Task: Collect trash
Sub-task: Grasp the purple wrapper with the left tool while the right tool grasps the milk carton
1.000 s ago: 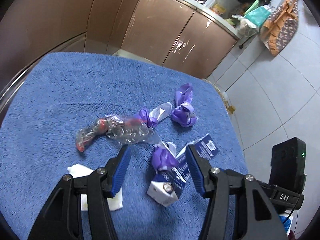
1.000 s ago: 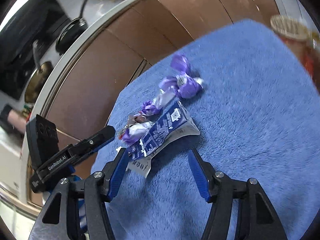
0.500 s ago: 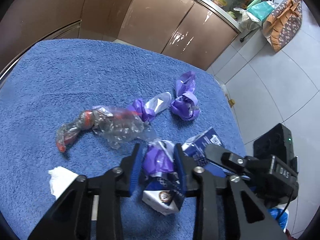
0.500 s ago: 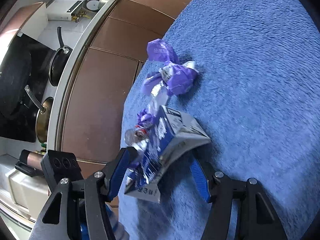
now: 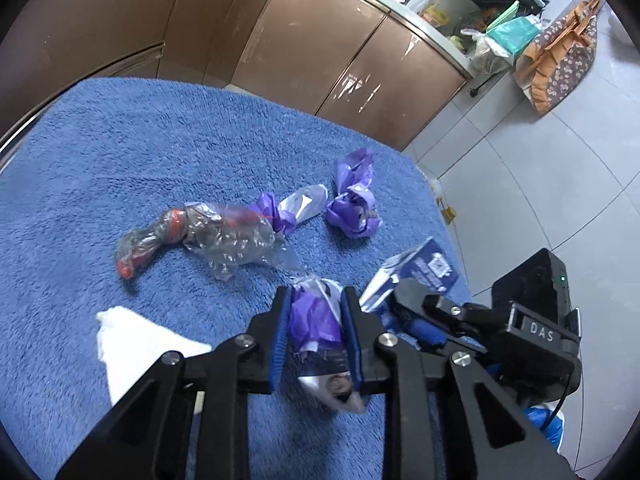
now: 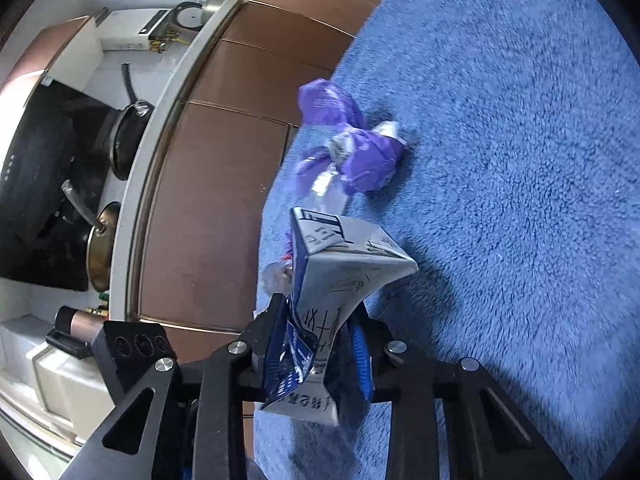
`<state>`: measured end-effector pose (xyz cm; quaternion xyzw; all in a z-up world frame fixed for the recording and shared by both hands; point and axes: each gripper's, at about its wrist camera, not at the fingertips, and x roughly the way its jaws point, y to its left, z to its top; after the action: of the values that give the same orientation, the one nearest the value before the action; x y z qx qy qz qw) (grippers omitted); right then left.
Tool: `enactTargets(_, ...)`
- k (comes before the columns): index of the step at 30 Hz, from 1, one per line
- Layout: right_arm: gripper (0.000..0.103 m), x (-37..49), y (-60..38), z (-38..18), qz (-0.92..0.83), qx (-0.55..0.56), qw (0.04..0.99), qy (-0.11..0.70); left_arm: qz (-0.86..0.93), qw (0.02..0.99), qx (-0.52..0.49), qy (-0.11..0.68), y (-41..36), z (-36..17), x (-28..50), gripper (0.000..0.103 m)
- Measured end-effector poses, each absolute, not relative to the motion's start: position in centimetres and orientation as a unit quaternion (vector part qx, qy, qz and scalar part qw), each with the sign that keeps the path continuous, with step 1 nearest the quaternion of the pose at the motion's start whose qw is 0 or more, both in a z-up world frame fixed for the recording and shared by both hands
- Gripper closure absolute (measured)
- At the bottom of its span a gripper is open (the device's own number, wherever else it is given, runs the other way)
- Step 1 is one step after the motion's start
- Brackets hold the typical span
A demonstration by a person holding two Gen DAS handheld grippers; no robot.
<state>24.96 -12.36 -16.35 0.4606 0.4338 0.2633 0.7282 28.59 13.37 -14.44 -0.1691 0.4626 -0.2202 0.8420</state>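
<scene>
- the pick-up step is judged to be in hand: the left hand-held gripper (image 5: 316, 336) has just been closing and is clamped on a purple wrapper (image 5: 314, 320).
- the right hand-held gripper (image 6: 320, 344) has just been closing too, and is clamped on the crushed carton (image 6: 340, 268), just beside that wrapper.
- beyond the carton, on the blue towel (image 5: 120, 152), a clear plastic bag (image 5: 224, 236) and another purple wrapper (image 5: 354, 210) are left.
- next, both pieces are judged to need lifting together, without tearing.
</scene>
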Motion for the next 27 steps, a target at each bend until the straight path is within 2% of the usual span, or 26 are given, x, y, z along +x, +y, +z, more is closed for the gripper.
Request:
enactTargets(13,0.075,19.9,-15.2,-8.7,0.264,0.403,0.793,0.373,-0.2,0.873,-0.166,0.414,15.6,-8.1,22.7,0.079)
enactTargets(27,0.075,13.6,-19.0,-3.5,0.263,0.378,0.831,0.312,-0.209,0.89,-0.14,0.381,12.9,-3.0,17.5,0.079)
